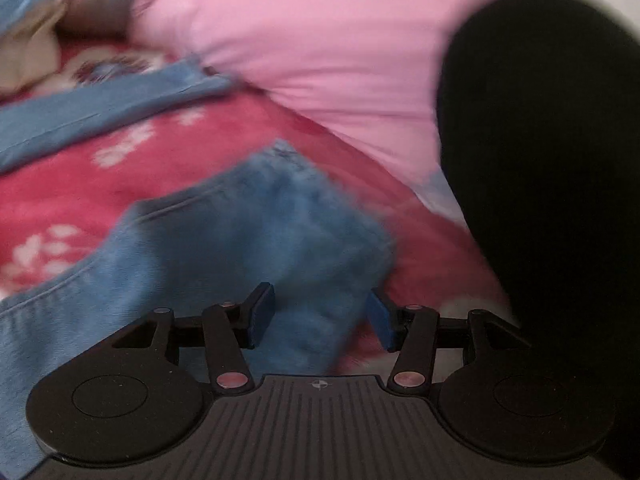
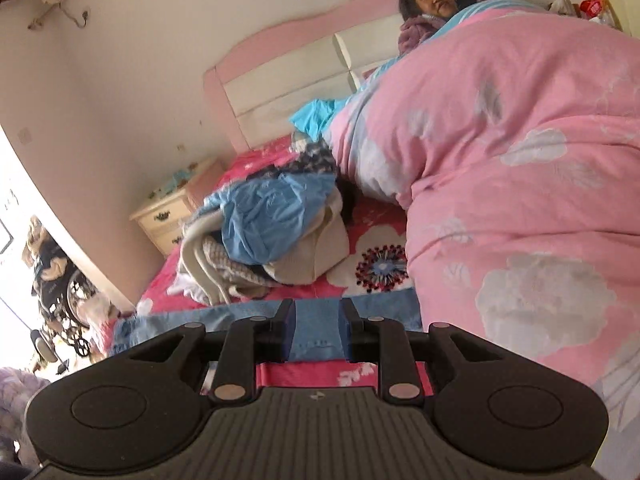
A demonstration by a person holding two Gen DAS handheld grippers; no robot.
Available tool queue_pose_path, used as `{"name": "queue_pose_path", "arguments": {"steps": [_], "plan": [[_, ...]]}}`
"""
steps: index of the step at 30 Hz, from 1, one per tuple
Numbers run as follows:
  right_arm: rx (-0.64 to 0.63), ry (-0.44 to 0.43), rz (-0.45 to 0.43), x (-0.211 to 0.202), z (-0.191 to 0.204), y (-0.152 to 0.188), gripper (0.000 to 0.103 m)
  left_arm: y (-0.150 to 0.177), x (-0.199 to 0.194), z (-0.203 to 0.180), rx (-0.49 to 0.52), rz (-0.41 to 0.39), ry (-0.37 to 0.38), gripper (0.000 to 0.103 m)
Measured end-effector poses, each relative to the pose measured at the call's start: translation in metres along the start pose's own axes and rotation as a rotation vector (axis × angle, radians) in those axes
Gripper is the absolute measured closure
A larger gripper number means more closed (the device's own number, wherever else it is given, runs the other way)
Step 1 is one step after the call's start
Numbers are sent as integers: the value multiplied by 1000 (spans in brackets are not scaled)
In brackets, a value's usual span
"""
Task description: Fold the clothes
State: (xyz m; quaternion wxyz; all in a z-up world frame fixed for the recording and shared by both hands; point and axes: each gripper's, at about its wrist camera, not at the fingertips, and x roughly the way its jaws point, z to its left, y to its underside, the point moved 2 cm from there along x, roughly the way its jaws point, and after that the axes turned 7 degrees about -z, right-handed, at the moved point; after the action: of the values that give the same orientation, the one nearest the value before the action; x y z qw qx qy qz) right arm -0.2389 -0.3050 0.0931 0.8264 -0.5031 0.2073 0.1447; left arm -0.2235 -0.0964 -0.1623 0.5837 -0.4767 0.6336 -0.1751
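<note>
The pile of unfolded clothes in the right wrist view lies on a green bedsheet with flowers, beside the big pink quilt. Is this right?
Not quite: the flowered bedsheet is red, not green, as the right wrist view shows. The pile of unfolded clothes does lie on it, beside the big pink quilt.

blue jeans (image 1: 248,240) lie stretched across the red floral bedspread (image 1: 80,184), one leg bunched up, blurry.
</note>
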Motion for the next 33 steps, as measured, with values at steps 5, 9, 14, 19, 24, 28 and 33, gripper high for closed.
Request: {"name": "queue_pose_path", "arguments": {"steps": [5,9,14,19,24,28,33], "plan": [[-9,-60,86,37,1,18,78,7,-35,11,-21,-63,-59,50],[-36,-125,222,99,12,47,76,19,-87,64,-303,-137,-204,50],[-169,-244,448,178,50,113,76,55,-167,116,-624,-257,-433,50],[-391,-252,595,211,74,189,76,74,-230,150,-766,-361,-642,50],[-535,-145,630,214,64,219,82,79,-250,177,-759,-362,-825,50],[-547,-253,567,205,92,199,75,97,-275,181,-831,-423,-884,50],[-648,-408,478,219,158,211,59,126,-318,165,-911,-511,-1006,49]]}}
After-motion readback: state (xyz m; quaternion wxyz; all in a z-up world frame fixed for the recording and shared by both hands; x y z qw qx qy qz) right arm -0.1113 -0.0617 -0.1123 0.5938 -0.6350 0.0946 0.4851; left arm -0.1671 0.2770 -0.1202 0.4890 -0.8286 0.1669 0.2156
